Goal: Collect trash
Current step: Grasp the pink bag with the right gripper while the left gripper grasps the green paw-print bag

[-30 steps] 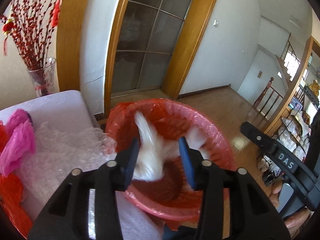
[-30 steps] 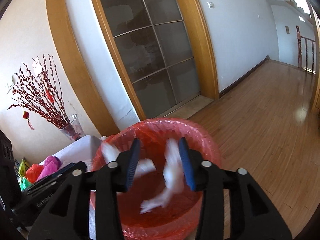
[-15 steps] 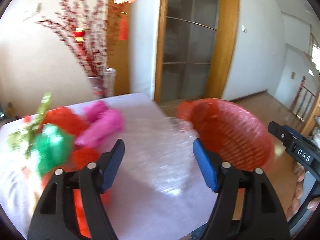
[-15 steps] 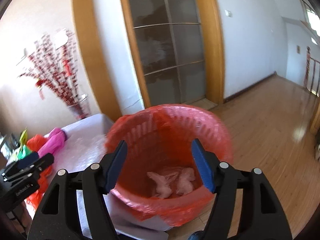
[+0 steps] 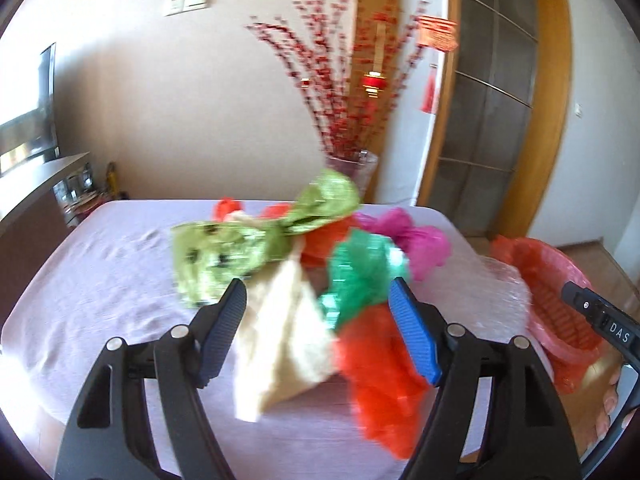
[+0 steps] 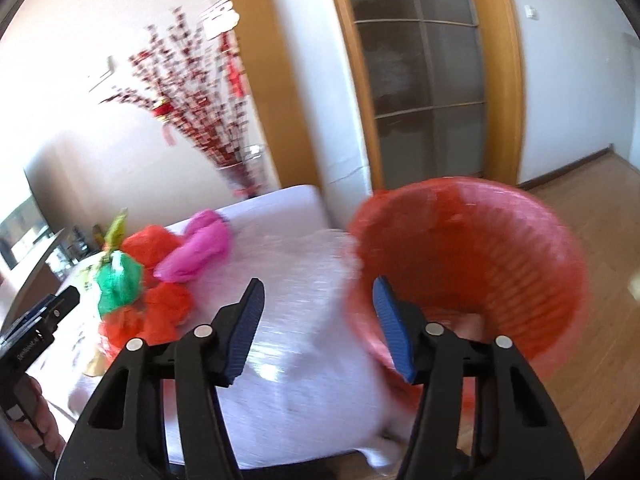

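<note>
Crumpled trash lies on the lilac-covered table (image 5: 100,272): a beige piece (image 5: 280,340), a red piece (image 5: 380,380), a green piece (image 5: 360,276), an olive piece (image 5: 224,256), a pink piece (image 5: 412,236) and clear bubble wrap (image 5: 492,292). My left gripper (image 5: 318,332) is open and empty just above the beige and red pieces. My right gripper (image 6: 318,328) is open and empty over the bubble wrap (image 6: 304,280), beside the red-lined bin (image 6: 472,268) at the table's right end. The bin also shows in the left wrist view (image 5: 548,292).
A glass vase of red berry branches (image 5: 352,128) stands behind the table's far edge. A wooden-framed glass door (image 6: 424,80) and wood floor (image 6: 600,240) lie beyond the bin. A dark cabinet (image 5: 32,200) is at the left.
Both grippers let white trash fall into the bin, opened wide, and swung left, away from the bin and over the table's pile.
</note>
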The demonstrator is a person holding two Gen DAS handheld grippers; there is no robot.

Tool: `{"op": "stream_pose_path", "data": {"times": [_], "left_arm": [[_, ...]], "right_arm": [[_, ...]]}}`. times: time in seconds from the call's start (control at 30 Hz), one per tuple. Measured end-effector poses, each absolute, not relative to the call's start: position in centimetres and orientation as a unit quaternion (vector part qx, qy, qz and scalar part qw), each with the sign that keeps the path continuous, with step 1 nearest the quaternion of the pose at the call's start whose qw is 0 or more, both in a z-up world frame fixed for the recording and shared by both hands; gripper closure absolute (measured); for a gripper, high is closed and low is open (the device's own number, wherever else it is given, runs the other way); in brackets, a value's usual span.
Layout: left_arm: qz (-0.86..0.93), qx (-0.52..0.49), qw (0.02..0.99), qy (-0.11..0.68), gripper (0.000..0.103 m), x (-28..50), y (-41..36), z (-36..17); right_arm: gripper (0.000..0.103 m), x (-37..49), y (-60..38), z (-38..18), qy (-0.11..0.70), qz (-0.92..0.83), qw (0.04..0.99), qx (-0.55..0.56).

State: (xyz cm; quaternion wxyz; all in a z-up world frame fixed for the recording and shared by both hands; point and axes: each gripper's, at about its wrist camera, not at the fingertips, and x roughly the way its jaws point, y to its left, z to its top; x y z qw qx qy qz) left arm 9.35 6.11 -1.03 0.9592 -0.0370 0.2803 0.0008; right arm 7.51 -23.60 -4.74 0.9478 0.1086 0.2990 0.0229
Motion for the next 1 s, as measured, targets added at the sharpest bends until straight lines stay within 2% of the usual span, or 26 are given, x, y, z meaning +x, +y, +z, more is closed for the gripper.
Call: {"op": "stream_pose_path", "data": {"times": [0.27, 0.8, 0.87, 1.0], "left_arm": [[0.048, -0.064, 0.958, 0.275, 0.031, 9.1, 11.4, -0.9], [0.078, -0.089, 0.949, 0.291, 0.031, 11.0, 16.5, -1.9], [0.070, -0.090, 0.949, 0.293, 0.031, 11.6, 16.6, -1.9], [0.053, -0.088, 0.949, 0.298, 0.031, 12.9, 16.1, -1.9]], "right_arm": [[0.057, 12.4, -17.0, -3.9, 0.320, 0.083, 0.940, 0.089], [0.058, 21.4, -12.7, -7.6, 0.417, 0.071, 0.902, 0.082], [0.074, 21.4, -12.6, -8.2, 0.427, 0.073, 0.898, 0.072], [0.087, 20.7, -12.8, -8.7, 0.433, 0.084, 0.895, 0.064]]}}
